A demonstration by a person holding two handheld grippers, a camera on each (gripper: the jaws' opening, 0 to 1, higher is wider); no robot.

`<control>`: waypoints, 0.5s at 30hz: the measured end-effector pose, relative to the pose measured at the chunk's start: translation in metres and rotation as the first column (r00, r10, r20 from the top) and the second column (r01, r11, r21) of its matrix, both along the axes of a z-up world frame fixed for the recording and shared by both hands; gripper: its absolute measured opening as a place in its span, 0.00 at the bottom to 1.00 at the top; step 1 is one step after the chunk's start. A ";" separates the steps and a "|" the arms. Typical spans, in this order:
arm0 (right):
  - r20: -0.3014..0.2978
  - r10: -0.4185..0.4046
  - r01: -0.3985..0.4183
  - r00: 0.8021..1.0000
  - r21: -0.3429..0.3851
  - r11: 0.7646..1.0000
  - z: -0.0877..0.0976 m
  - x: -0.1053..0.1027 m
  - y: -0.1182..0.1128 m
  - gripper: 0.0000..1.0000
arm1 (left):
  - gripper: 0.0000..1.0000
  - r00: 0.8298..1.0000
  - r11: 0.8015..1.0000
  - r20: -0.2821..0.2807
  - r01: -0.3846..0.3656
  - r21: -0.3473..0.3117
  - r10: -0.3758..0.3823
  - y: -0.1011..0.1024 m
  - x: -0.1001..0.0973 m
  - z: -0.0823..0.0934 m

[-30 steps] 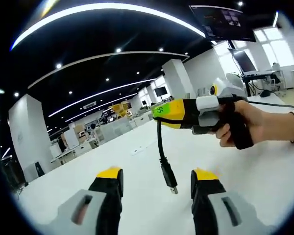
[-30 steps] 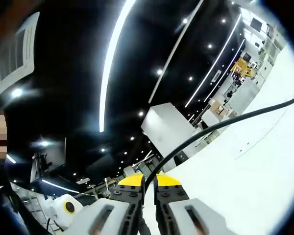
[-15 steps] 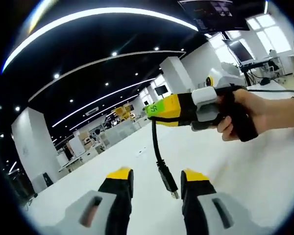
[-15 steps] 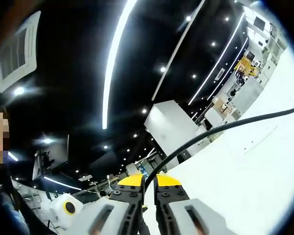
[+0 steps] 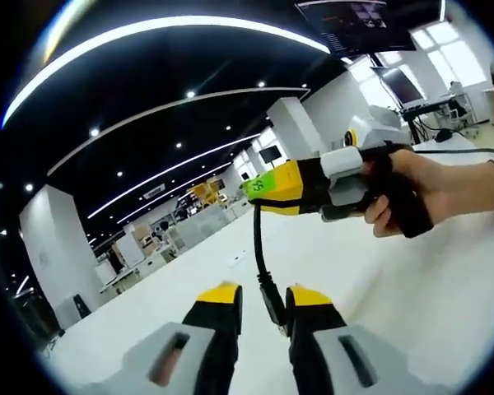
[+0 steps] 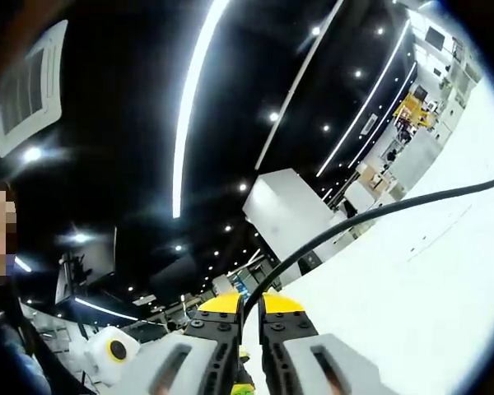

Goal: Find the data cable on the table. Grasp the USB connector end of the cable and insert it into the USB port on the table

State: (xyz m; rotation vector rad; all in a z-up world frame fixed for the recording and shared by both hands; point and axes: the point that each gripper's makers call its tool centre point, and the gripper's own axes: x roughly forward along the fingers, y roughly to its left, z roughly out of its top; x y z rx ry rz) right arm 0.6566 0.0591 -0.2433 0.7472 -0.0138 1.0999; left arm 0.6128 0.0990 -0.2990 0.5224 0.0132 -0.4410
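Note:
A black data cable (image 5: 258,247) hangs from my right gripper (image 5: 253,187), which a hand (image 5: 416,193) holds above the white table (image 5: 420,304). The cable's USB connector (image 5: 272,306) dangles between the yellow fingertips of my left gripper (image 5: 263,298). Those jaws stand close on either side, with a small gap left of the connector. In the right gripper view, my right gripper (image 6: 250,304) is shut on the cable (image 6: 354,218), which runs up and right across the table (image 6: 420,321).
Desks with monitors (image 5: 432,123) stand at the table's far right. A white pillar (image 5: 49,239) and more office desks (image 5: 173,230) lie beyond the far edge. A white and yellow device (image 6: 107,350) sits beside a person at the lower left.
My left gripper's jaws have narrowed steadily and now flank the hanging USB connector. The right gripper has kept its hold on the cable, almost still.

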 end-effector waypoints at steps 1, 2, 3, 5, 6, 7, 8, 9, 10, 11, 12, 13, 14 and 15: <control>0.001 0.000 0.000 1.000 0.000 1.000 0.000 0.000 0.000 0.09 | 0.17 1.000 1.000 0.001 0.002 0.002 -0.002 0.000 0.000 0.000; 0.001 0.000 0.000 1.000 0.000 1.000 0.000 -0.001 0.000 0.09 | 0.16 1.000 1.000 0.001 0.004 0.004 -0.004 -0.001 0.000 0.000; 0.001 0.001 -0.001 1.000 0.000 1.000 0.000 -0.001 0.000 0.09 | 0.15 1.000 1.000 0.000 0.003 0.005 -0.003 -0.001 0.000 -0.001; 0.001 0.001 -0.001 1.000 -0.001 1.000 0.000 -0.001 0.000 0.09 | 0.14 1.000 1.000 -0.002 0.002 0.004 -0.002 0.000 0.000 -0.001; 0.001 0.001 -0.001 1.000 -0.001 1.000 0.000 -0.001 0.000 0.09 | 0.13 1.000 1.000 -0.003 0.002 0.004 -0.002 0.000 0.001 -0.002; 0.001 0.002 -0.002 1.000 -0.001 1.000 0.000 -0.002 0.000 0.09 | 0.13 1.000 1.000 -0.003 0.002 0.004 -0.002 0.000 0.001 -0.002; 0.002 0.002 -0.002 1.000 -0.002 1.000 0.000 -0.002 0.000 0.09 | 0.13 1.000 1.000 -0.003 0.000 0.002 0.000 0.001 0.001 -0.001; 0.002 0.002 -0.002 1.000 -0.002 1.000 0.000 -0.002 0.000 0.09 | 0.13 1.000 1.000 -0.003 -0.001 0.002 0.001 0.001 0.001 -0.001; 0.002 0.002 -0.002 1.000 -0.003 1.000 -0.001 -0.002 0.000 0.09 | 0.13 1.000 1.000 -0.003 -0.002 0.001 0.002 0.001 0.001 -0.001; 0.002 0.002 -0.002 1.000 -0.002 1.000 -0.001 -0.003 0.000 0.09 | 0.12 1.000 1.000 -0.003 -0.004 -0.001 0.004 0.002 0.001 -0.001; 0.002 0.002 -0.002 1.000 -0.002 1.000 -0.001 -0.003 0.000 0.09 | 0.12 1.000 1.000 -0.001 -0.008 -0.003 0.008 0.003 0.001 0.000; 0.002 0.002 -0.002 1.000 -0.002 1.000 -0.001 -0.003 0.000 0.09 | 0.12 1.000 1.000 0.000 -0.009 -0.007 0.009 0.004 0.002 0.000; 0.003 0.003 -0.003 1.000 -0.001 1.000 0.000 -0.004 0.000 0.09 | 0.12 1.000 1.000 0.000 -0.010 -0.015 0.010 0.004 0.002 0.001; 0.003 0.003 -0.003 1.000 0.001 1.000 0.000 -0.004 0.000 0.09 | 0.11 1.000 1.000 0.000 -0.013 -0.024 0.013 0.005 0.002 0.002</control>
